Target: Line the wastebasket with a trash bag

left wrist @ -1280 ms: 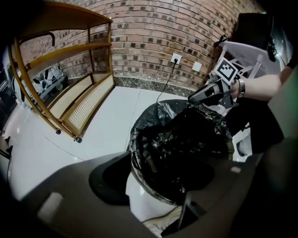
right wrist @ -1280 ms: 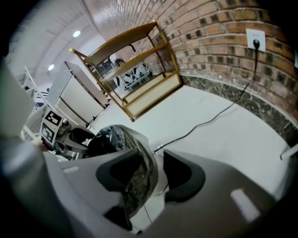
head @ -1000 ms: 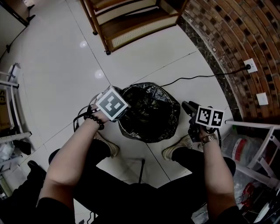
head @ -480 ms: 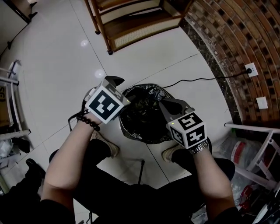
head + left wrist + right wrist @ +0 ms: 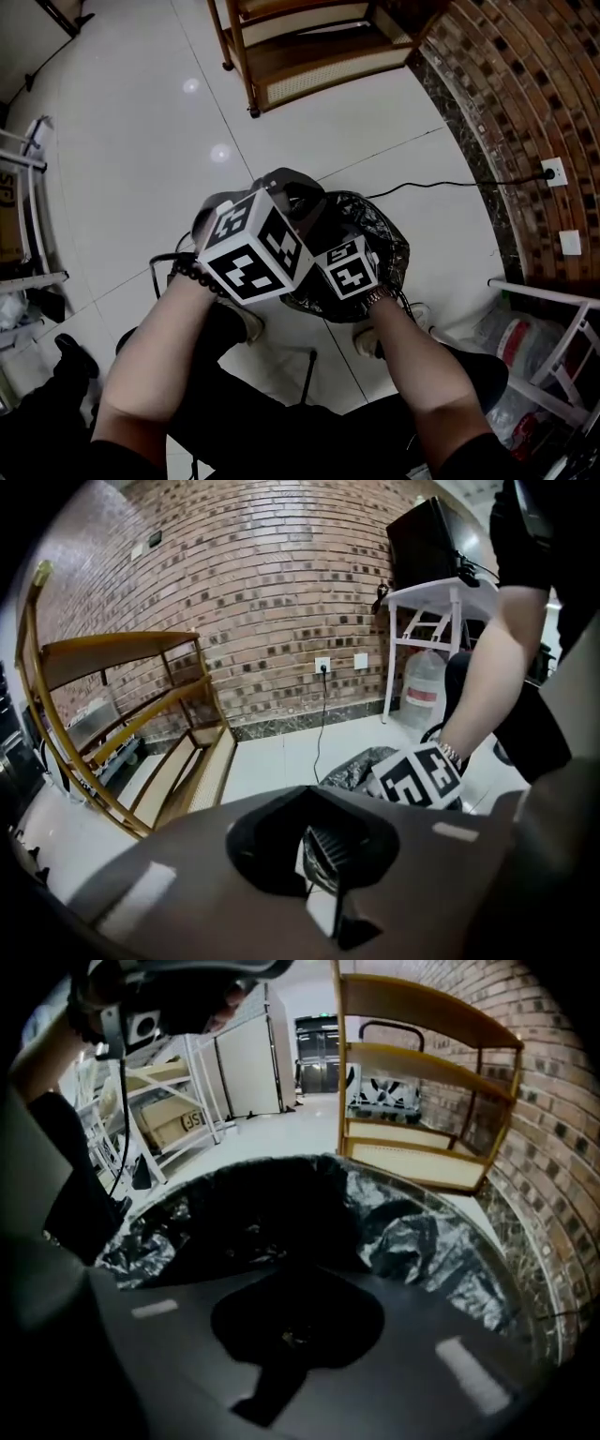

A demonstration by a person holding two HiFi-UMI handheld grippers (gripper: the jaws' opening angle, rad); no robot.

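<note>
Forearms (image 5: pixel 159 356) sit closer together than a sec ago. The left hand-held gripper (image 5: pixel 325 853) has lifted, and the right hand-held gripper (image 5: pixel 289 1337) has swung across from the right side. Their marker cubes (image 5: pixel 253 251) are now side by side, nearly touching, over the near-left edge of the wastebasket (image 5: pixel 401 265).

Both sets of jaws have just been closing & are now pinched together. Nothing shows btw the left jaws. The right jaw area is too dark against the bag to tell if any film is caught.

The wastebasket stands on the white tile floor (image 5: pixel 122 150), just ahead of the person's shoes (image 5: pixel 246 323). A black trash bag (image 5: pixel 370 220) is inside, w/ crinkled film spread over the rim. A black cable (image 5: pixel 441 184) runs from beside it to a wall socket (image 5: pixel 555 172) on the brick wall (image 5: pixel 525 84). A wooden shelf (image 5: pixel 300 56) stands further off. A box (image 5: pixel 178 1121) on a far rack (image 5: pixel 202 1072) carries print, only "JS" legible.
</note>
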